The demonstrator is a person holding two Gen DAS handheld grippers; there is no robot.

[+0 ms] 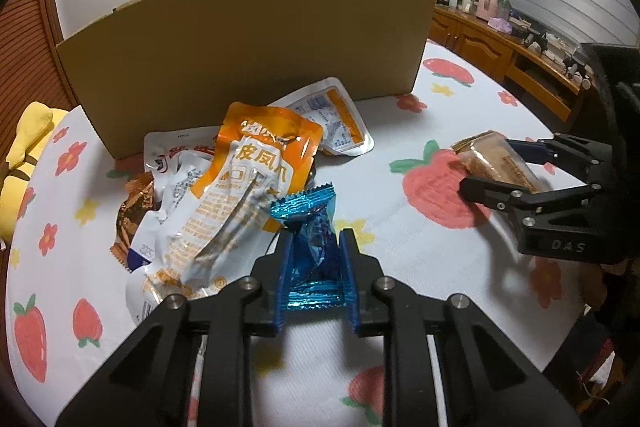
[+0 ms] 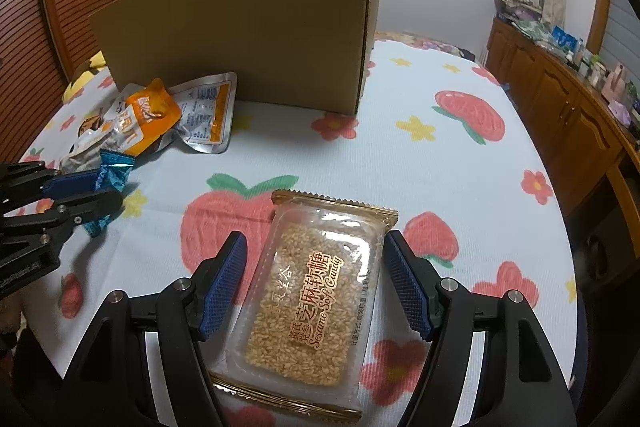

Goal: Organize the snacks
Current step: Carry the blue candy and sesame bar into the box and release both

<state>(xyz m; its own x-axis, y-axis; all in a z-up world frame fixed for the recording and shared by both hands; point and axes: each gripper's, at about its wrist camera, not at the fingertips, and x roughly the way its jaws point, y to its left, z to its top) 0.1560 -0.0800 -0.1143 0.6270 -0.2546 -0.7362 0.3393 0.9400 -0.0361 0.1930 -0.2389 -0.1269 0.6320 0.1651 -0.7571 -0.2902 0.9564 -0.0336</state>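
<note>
A blue foil candy (image 1: 312, 247) stands crumpled between the blue pads of my left gripper (image 1: 316, 239), which is shut on it at the edge of a heap of orange-and-white snack pouches (image 1: 240, 187). The same candy (image 2: 112, 175) shows at the left of the right wrist view. A clear sesame candy packet (image 2: 316, 299) lies flat on the strawberry-print sheet (image 2: 400, 155) between the jaws of my right gripper (image 2: 316, 247). The right pad is at the packet's edge, and sheet shows between the left pad and the packet. That gripper (image 1: 500, 167) is open.
A tall cardboard box (image 1: 248, 35) stands upright just behind the pouch heap. A yellow plush toy (image 1: 28, 147) sits at the far left edge. A wooden cabinet (image 2: 560, 99) crowded with small items runs along the right side.
</note>
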